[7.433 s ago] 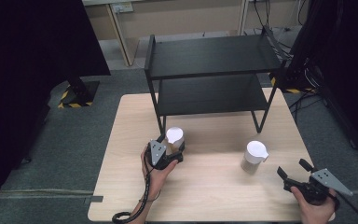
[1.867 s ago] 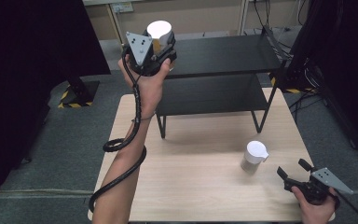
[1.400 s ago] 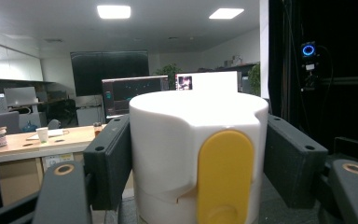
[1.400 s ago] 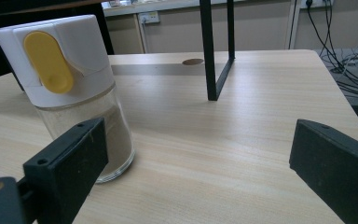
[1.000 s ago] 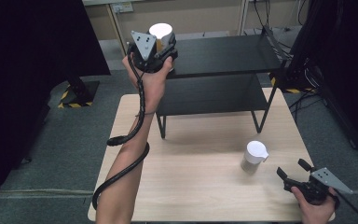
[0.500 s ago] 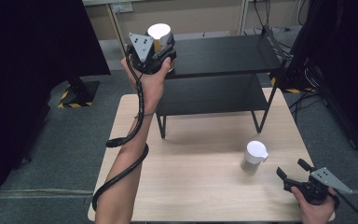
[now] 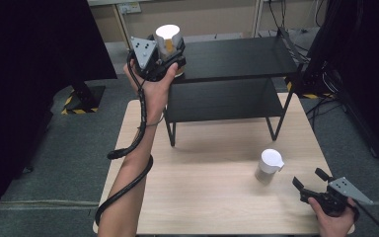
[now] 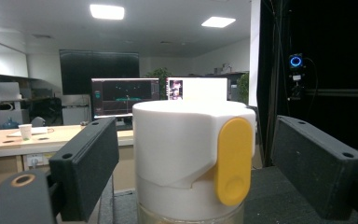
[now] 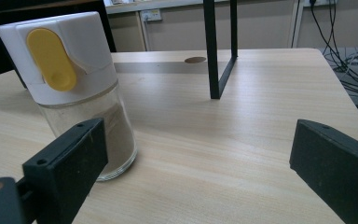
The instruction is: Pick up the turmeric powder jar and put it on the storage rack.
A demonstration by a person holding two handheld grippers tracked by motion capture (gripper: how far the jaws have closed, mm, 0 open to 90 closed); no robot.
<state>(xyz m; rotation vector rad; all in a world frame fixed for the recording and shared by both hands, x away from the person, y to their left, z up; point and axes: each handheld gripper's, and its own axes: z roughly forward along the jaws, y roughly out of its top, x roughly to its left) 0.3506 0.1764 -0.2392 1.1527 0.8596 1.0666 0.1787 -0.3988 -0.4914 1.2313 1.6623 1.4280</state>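
Observation:
A glass jar with a white lid and a yellow tab (image 7: 168,35) (image 8: 182,154) stands at the left end of the black rack's top shelf (image 7: 237,54). My left gripper (image 7: 170,52) (image 8: 196,163) is around it. Its jaws have just been opening, and a gap shows on each side of the jar, so the pads do not press on it. A second jar of the same kind (image 7: 269,166) (image 9: 74,79) stands on the wooden table (image 7: 202,197) at the right. My right gripper (image 7: 308,177) (image 9: 200,168) rests open near the table's front right corner, with that jar just beyond its left jaw.
The two-tier black rack takes up the back of the table, its front right leg (image 9: 216,51) standing beyond my right gripper. A cable (image 7: 128,148) trails along the left forearm. Dark curtains hang at the left and right.
Since the oldest frame my left gripper has carried the first jar from the table up onto the top shelf. Over the last second the hand has barely shifted. The right gripper has stayed put.

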